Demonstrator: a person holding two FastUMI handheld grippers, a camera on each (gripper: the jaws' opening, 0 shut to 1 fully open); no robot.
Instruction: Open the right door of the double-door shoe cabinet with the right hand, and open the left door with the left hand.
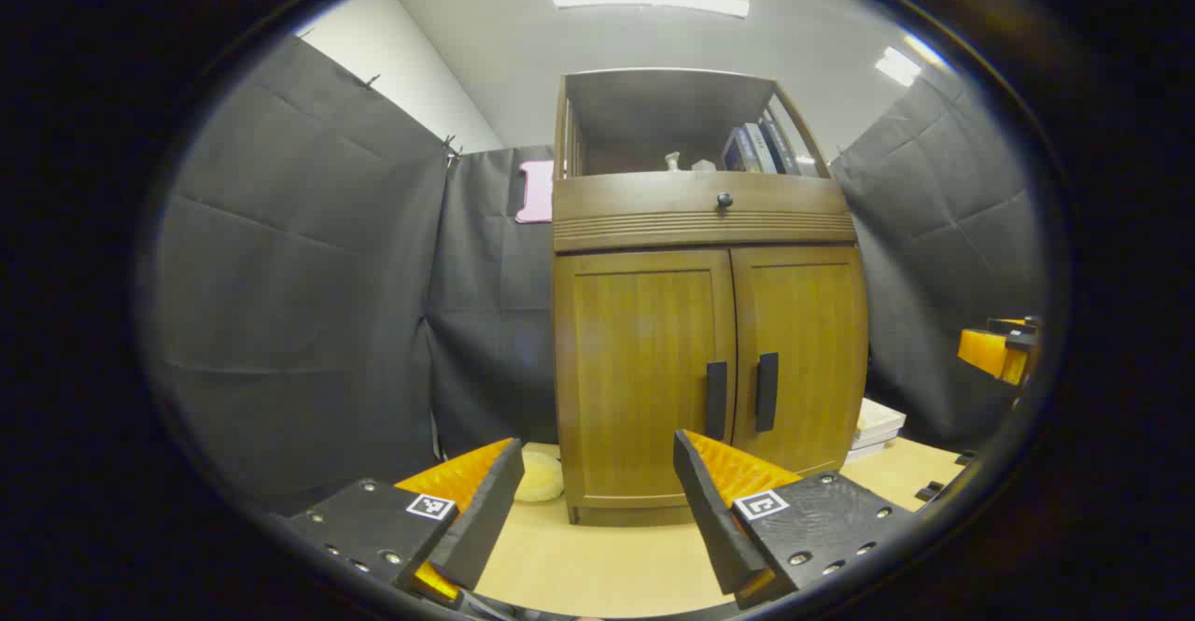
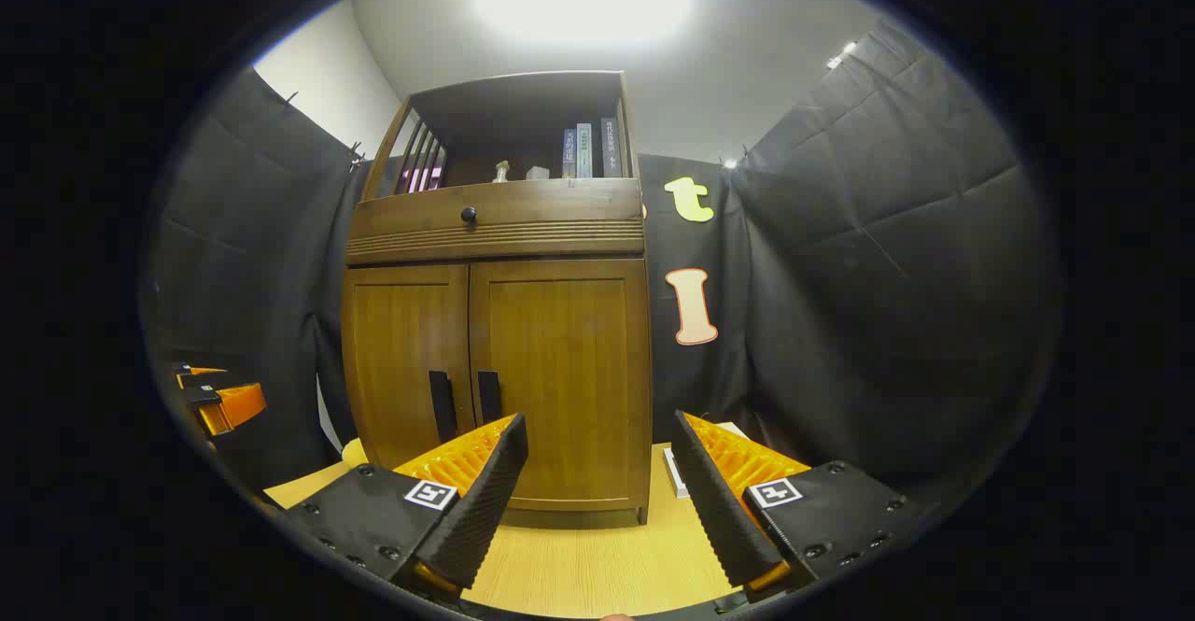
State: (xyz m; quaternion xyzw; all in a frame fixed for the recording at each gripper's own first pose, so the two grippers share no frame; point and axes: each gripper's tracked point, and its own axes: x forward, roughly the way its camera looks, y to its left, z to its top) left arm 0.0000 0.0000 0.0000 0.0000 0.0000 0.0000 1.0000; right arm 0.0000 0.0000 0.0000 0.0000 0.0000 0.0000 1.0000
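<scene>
The wooden shoe cabinet [image 1: 705, 322] stood on the table [image 1: 597, 565] with its left door [image 1: 644, 369] and right door [image 1: 803, 350] closed, while the left gripper [image 1: 597, 500] and right gripper [image 2: 597, 481] waited nearby, fingers spread wide, holding nothing.

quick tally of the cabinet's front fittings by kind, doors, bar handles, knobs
doors: 2, left door and right door, both shut
bar handles: 2, left handle and right handle
round knobs: 1, knob on the drawer front
total: 5
</scene>
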